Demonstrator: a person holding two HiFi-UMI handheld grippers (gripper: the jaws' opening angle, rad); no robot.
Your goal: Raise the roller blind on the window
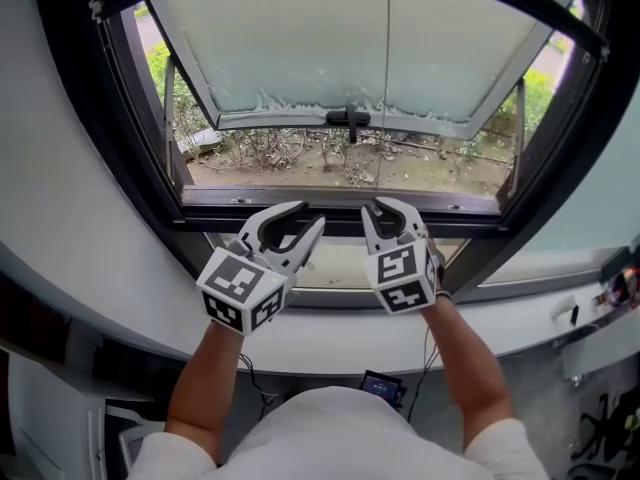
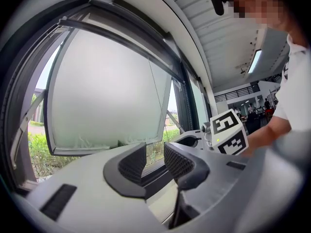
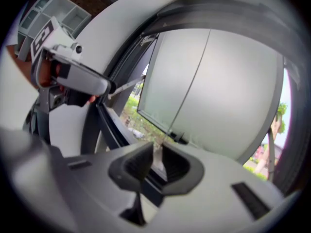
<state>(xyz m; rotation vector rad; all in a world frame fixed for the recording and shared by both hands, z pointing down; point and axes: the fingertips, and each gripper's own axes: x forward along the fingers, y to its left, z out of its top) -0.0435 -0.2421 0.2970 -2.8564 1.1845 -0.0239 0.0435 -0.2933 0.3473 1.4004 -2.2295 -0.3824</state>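
The roller blind (image 1: 555, 20) shows only as a dark bar that curves across the top of the window, high above both grippers; its cloth I cannot see. From the middle of this bar a thin cord (image 1: 388, 68) hangs straight down, in front of the frosted pane (image 1: 300, 38) that is tilted outward.

The right gripper (image 1: 385, 208) stands directly under the cord. In the right gripper view the cord (image 3: 191, 76) runs down toward the gap of the right gripper (image 3: 156, 161), and its lower end is lost in blur there. The jaws are a little apart, with a narrow gap between the pads. I cannot tell if the cord reaches between them.

The left gripper (image 1: 308, 218) is just beside the right one, to the left of the cord and apart from it. In its own view the left gripper (image 2: 154, 152) has its jaws released, and between them only the window shows.

Just behind both pairs of jaws lies the dark lower frame (image 1: 250, 200). The pane's black handle (image 1: 347, 118) sits close to the cord. Outside is bare ground with dry plants (image 1: 300, 163). A white ledge (image 1: 150, 298) runs under the person's hands.
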